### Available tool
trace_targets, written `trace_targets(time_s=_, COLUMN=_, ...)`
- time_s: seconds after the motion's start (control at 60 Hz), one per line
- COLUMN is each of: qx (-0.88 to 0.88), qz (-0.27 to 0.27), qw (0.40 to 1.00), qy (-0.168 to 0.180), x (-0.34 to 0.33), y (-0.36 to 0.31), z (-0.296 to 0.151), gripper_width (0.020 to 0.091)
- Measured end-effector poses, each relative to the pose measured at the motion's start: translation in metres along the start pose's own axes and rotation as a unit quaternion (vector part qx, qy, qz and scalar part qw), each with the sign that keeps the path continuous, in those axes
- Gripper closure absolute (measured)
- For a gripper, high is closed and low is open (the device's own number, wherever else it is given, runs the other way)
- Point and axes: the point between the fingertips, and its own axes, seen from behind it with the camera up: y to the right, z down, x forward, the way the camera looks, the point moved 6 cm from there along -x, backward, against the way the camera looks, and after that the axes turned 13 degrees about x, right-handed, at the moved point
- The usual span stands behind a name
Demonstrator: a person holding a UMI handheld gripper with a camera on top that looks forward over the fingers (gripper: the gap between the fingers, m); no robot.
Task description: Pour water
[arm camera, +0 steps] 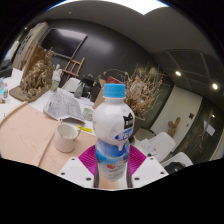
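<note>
The hand-held gripper (112, 166) is clamping a white plastic bottle (113, 135) at the lower centre of the frame, both pink pads (91, 160) pressing on its lower body. The bottle is standing upright between the fingers, its pale blue cap (114, 91) seemingly on, label facing the camera. Gripping it low on the body is leaving the neck free and should be giving leverage for a later tilt. To the left of centre, a small white cup (67, 136) is waiting on the light wooden worktop (28, 135), near the bottle but apart from it, mouth open upward, the likely target for the water. Behind, dried branch arrangements (143, 95) and clutter are filling the upper middle. Pouring is not yet under way, and with the cap on it cannot begin.
</note>
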Motion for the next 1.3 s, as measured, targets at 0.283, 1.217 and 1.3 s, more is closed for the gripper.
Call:
trace_targets(time_s=0.283, qx=-0.350, qz=0.080, qw=0.930, qy=0.082, x=0.089, y=0.008, z=-0.053, gripper_width=0.0738)
trace_targets(time_s=1.217, qx=-0.129, qz=-0.048, qw=0.990, qy=0.020, x=0.130, y=-0.019, z=-0.041, gripper_width=0.0739)
trace_targets(time_s=1.3, qx=-0.015, qz=-0.082, qw=0.996, qy=-0.015, x=0.139, y=-0.020, z=-0.029, gripper_width=0.0736)
